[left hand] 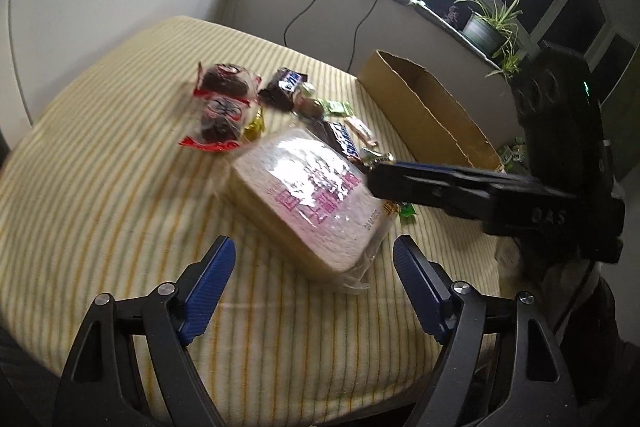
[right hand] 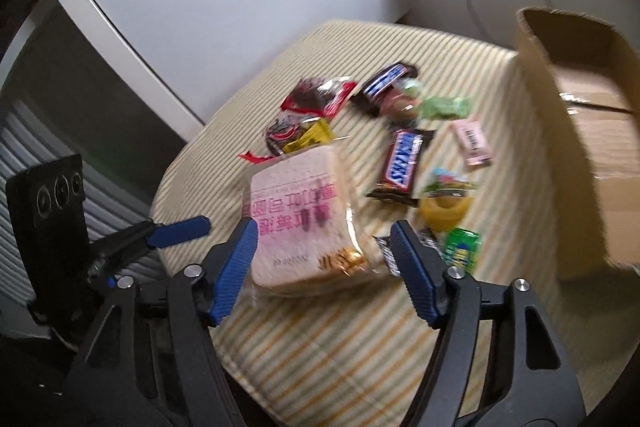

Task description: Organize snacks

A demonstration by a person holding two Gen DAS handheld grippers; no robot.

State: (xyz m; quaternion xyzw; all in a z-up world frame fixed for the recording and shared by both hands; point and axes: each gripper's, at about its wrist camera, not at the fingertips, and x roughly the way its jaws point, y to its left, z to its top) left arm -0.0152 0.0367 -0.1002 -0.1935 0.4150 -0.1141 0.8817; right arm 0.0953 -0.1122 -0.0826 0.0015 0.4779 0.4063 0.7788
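A clear-wrapped pack of sliced bread with pink print (left hand: pixel 304 195) (right hand: pixel 296 219) lies on the striped cloth. My left gripper (left hand: pixel 314 261) is open, and the bread's near corner lies just ahead of its blue fingers. In the right wrist view my right gripper (right hand: pixel 322 247) is also open and straddles the bread's near end, with no pad clearly pressing on it. From the left wrist camera the right gripper (left hand: pixel 384 179) comes in from the right at the bread's far edge. The left gripper (right hand: pixel 192 227) shows at the left of the right wrist view.
Behind the bread lie two red-wrapped chocolate cakes (left hand: pixel 222 95), Snickers bars (right hand: pixel 402 163), a pink candy (right hand: pixel 472 141), a yellow jelly cup (right hand: pixel 442 211) and green sweets (right hand: pixel 460 247). An open cardboard box (left hand: pixel 424 107) (right hand: pixel 580 131) stands at the right. The cloth-covered table (left hand: pixel 100 187) ends near a white wall.
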